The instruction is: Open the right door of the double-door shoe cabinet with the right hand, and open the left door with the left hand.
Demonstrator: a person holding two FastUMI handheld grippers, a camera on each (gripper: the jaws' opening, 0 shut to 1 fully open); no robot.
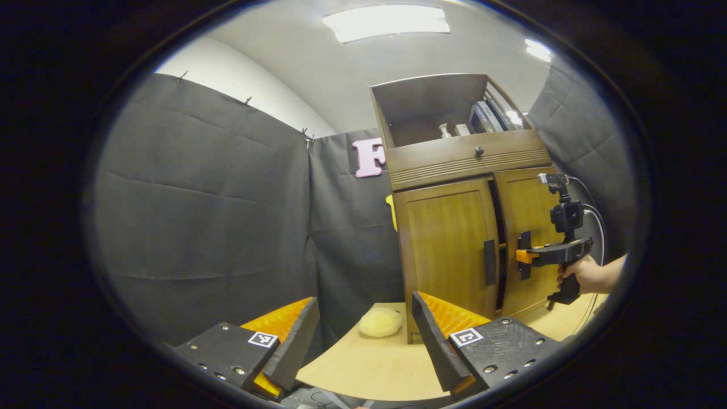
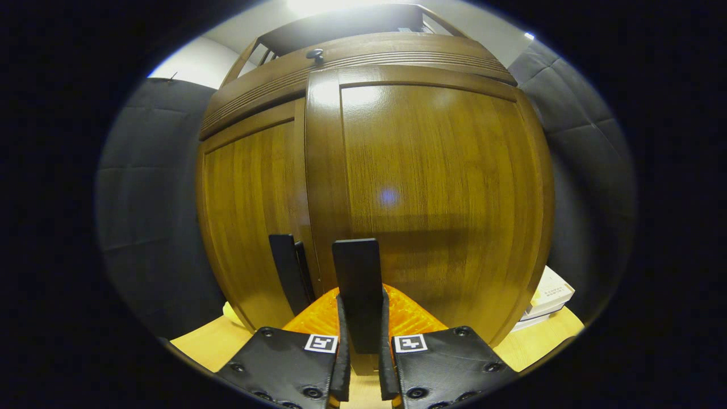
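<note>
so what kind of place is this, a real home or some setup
Likely a staged recording booth, not a home: black cloth walls enclose a wooden shoe cabinet standing on a light table, and a hand works a camera-topped gripper.

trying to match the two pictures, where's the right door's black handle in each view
Left gripper view: the right door handle is right of centre on the cabinet, with the right hand-held gripper at it.
Right gripper view: the handle stands bottom centre, upright, clamped between the hand-held gripper's own fingers.
Shared landmark: the round drawer knob above the doors.
</note>
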